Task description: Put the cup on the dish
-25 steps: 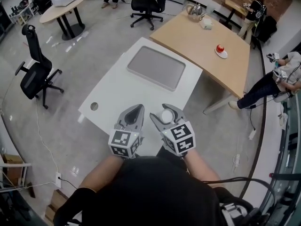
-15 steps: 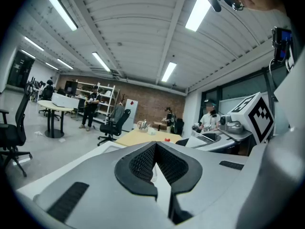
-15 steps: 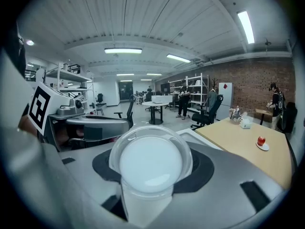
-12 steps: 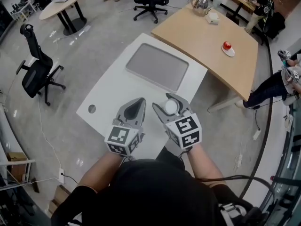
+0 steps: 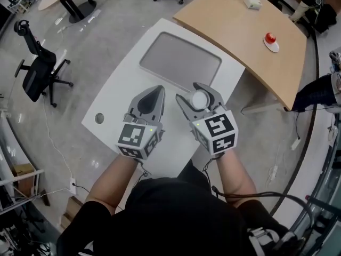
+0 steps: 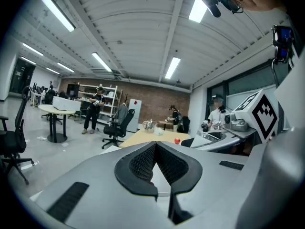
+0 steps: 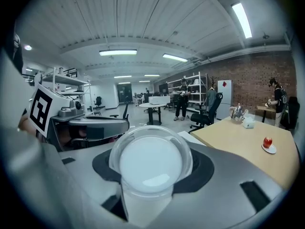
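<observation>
Cup (image 7: pixel 150 163) looks thin, light, crushable; your right gripper (image 5: pixel 197 95) clamps its wall, so squeeze gently; left gripper (image 5: pixel 157 91) closed, empty.

The person wears a black short-sleeved top (image 5: pixel 176 212). The left gripper (image 5: pixel 157 90) and right gripper (image 5: pixel 199 95) have grey moulded shells, rounded and tapering toward the tip. Black ribbed pads (image 6: pixel 141 164) line the jaws. Each gripper carries a white cube (image 5: pixel 137 138) printed with black square markers, with a small green light on it. A black cable (image 5: pixel 250 195) trails from the right unit.
</observation>
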Tool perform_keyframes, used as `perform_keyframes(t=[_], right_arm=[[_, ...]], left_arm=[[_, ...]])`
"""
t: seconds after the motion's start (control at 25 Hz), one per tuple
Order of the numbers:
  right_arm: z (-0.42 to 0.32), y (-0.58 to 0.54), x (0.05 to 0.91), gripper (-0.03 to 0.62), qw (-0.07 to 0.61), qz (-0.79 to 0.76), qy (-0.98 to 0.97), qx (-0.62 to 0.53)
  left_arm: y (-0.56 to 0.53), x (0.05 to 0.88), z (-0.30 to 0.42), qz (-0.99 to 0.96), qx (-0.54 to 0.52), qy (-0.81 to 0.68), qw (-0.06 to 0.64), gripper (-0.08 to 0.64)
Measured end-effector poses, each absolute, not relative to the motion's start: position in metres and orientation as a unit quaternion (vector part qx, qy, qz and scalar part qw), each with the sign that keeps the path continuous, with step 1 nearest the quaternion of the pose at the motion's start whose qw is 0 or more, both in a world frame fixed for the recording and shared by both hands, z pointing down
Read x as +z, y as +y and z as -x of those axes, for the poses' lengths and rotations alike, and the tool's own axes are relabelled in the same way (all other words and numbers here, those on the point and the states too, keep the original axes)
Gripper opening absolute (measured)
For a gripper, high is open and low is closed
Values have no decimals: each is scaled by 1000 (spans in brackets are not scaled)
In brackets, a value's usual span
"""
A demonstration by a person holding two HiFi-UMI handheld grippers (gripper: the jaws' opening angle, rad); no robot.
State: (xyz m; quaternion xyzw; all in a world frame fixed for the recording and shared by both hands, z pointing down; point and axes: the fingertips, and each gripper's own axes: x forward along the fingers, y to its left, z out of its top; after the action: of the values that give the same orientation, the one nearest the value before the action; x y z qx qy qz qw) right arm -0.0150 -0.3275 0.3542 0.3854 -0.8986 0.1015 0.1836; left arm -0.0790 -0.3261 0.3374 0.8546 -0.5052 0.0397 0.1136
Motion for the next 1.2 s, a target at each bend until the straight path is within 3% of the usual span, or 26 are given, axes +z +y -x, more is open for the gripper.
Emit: perform_keyframes(t=[0.48, 1.2], right_arm=[[8, -426, 382, 252, 180, -389, -899, 95], [23, -541, 490, 252, 216, -383, -894, 83]], left_arm=[[-427, 380, 69, -847, 40, -515, 122, 3], [-549, 493, 79, -827, 57, -546, 122, 3]])
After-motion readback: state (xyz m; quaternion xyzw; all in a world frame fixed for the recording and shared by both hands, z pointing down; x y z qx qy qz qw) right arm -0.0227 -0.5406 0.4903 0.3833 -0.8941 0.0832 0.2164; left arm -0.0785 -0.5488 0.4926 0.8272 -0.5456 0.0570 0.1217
